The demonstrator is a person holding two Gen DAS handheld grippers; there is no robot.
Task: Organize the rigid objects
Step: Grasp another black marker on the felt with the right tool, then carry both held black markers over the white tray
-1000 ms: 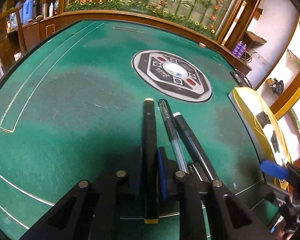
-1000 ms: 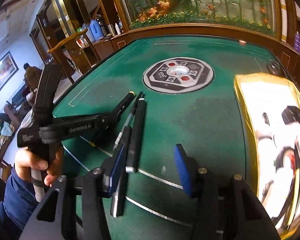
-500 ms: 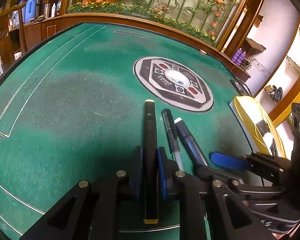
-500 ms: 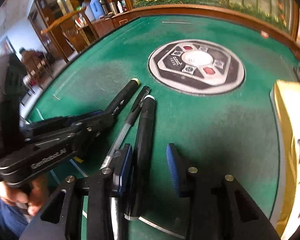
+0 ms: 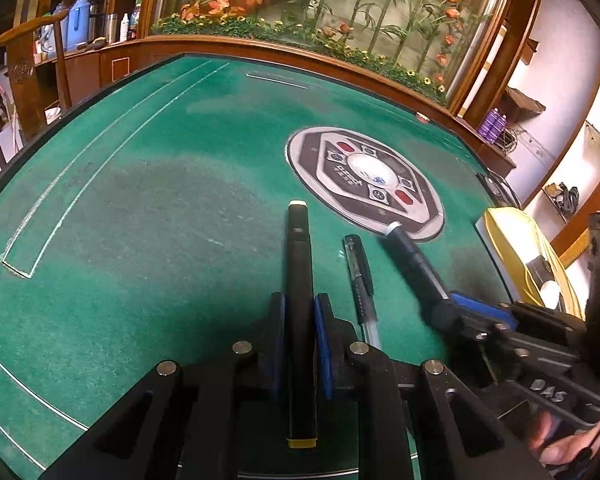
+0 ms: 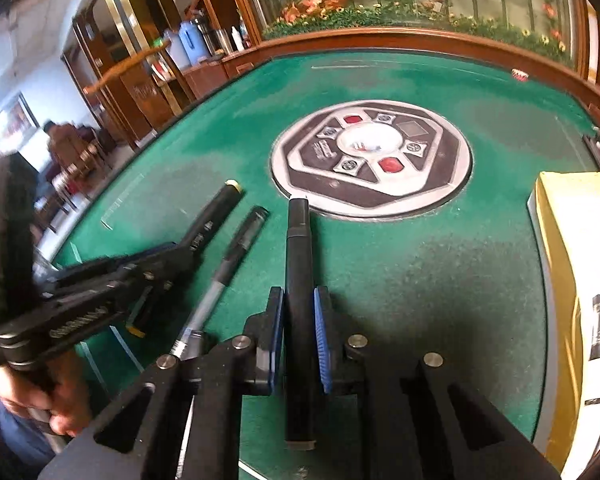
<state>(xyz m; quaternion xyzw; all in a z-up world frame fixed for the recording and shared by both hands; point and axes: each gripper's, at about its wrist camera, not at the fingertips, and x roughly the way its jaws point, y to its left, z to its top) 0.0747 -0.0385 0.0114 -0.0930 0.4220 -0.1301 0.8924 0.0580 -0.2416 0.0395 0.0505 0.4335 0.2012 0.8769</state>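
Now the green felt bench (image 5: 148,216) fills both views, with its round grey and black control panel (image 6: 370,158) in the middle and a yellow glossy book (image 6: 560,240) lying at the right edge.

By size the two tools come next. The left hand-held gripper (image 5: 300,344) is closed on the black marker with yellow end caps (image 5: 299,264), the same as one second ago; its blue pads press both sides of the barrel, and the marker points toward the panel. The right hand-held gripper (image 6: 299,336) was open one second ago, with the black marker with a white tip (image 6: 298,264) near its left pad. It has now closed on this marker, and the white tip has turned away from the other pens toward the rim of the panel. From the left wrist this marker (image 5: 414,258) is blurred.

Between the two markers lies the thin clear pen with a black cap (image 5: 360,276) on the felt, apart from both, in the same place as before.
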